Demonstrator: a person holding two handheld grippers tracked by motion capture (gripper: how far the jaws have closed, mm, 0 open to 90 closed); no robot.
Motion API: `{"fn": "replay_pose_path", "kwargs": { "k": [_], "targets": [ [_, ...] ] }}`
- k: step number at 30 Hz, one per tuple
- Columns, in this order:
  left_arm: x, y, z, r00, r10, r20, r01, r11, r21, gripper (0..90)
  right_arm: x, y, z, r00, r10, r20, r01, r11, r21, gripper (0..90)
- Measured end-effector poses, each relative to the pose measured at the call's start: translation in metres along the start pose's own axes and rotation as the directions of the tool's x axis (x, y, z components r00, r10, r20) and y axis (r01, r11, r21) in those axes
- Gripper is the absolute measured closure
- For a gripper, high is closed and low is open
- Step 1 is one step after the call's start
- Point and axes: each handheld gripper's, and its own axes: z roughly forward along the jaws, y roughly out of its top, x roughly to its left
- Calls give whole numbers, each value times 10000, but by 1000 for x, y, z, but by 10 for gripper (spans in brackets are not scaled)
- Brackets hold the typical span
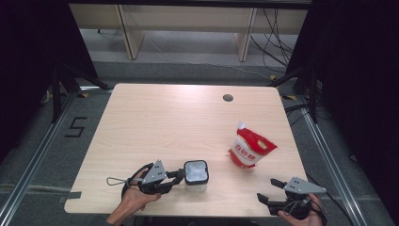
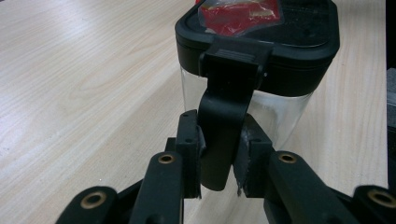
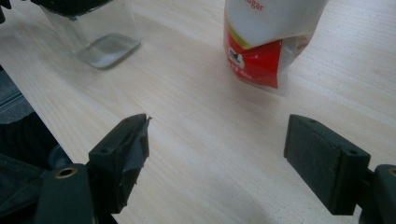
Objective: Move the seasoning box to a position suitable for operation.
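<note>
Two grippers at table's (image 1: 141, 117) near edge, left gripper (image 1: 178, 178) clamped on jar's (image 1: 196, 175) lid latch (image 2: 229, 116), right gripper (image 1: 269, 190) wide open, sugar bag (image 1: 248, 147) beyond it.

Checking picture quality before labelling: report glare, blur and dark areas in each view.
High view: table evenly lit, surroundings nearly black, canister lid shines pale. Left gripper view: left tongs and latch sharp, lid reflects the red pouch. Right gripper view: right tongs slightly soft, sugar pouch cropped at top.
</note>
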Motion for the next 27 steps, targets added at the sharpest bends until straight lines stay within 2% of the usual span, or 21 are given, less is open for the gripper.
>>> {"fn": "replay_pose_path", "kwargs": {
  "k": [1,2,3,4,6,7,8,9,13,14,15,16,17,19,20,22,23,26,27],
  "targets": [
    [0,0,0,10000,-64,23,64,10000,5,732,1,0,-2,9999,106,14,-106,9999,12,229],
    [-1,-1,0,9999,-115,63,114,9999,25,732,0,-1,-2,9999,-3,136,4,10000,-77,229],
    [0,0,0,9999,72,76,-72,9999,118,731,1,-1,-2,9998,213,-30,-213,9998,9,229],
    [-1,0,0,9997,151,169,-152,9999,73,731,-1,-1,-2,9999,-56,148,56,10000,5,229],
    [-2,0,1,9999,40,147,-41,10000,36,731,-2,-2,-2,9998,-55,175,55,10000,-3,229],
    [-2,0,2,9997,127,222,-129,9999,59,731,-2,-3,-1,10000,79,33,-80,10000,6,229],
    [-2,1,3,9992,200,336,-200,9998,-16,731,-3,-3,-2,9997,67,252,-63,9999,-142,229],
    [-4,1,4,9994,97,325,-97,10000,-25,731,-1,-3,-3,9990,426,127,-426,9991,52,229],
    [-5,1,4,9984,372,414,-374,9993,47,731,-1,-3,-2,9994,315,141,-315,9995,-23,230],
    [-5,1,5,9986,131,508,-132,9999,7,731,-3,-3,-2,9998,53,207,-52,9999,-94,230],
    [-4,1,4,9988,164,469,-167,9998,56,730,1,-3,-1,9991,399,166,-399,9992,12,230],
    [-4,0,5,9988,74,474,-75,10000,20,730,-2,-3,-1,9999,107,111,-106,9999,-65,230],
    [-3,0,5,9988,194,456,-196,9998,37,730,-1,-3,-1,9998,166,74,-166,9999,-33,230],
    [-1,1,5,9995,220,247,-220,9998,29,731,-3,-3,0,9998,-9,191,12,9999,-131,230],
    [1,1,4,9991,413,116,-415,9989,213,732,-3,-3,0,9997,22,245,-19,9999,-139,230],
    [1,0,6,9999,94,128,-95,9999,87,733,-1,-3,-1,9998,141,166,-139,9998,-111,231],
    [1,0,6,9999,48,158,-49,10000,67,731,-3,-3,-1,9999,24,171,-22,9999,-136,231],
    [1,0,6,9997,54,242,-55,10000,61,729,-2,-3,0,10000,63,66,-62,9999,-106,231],
    [1,1,5,9997,23,237,-25,10000,86,726,-3,-3,-1,9998,-46,185,47,10000,-77,231]
  ]
}}
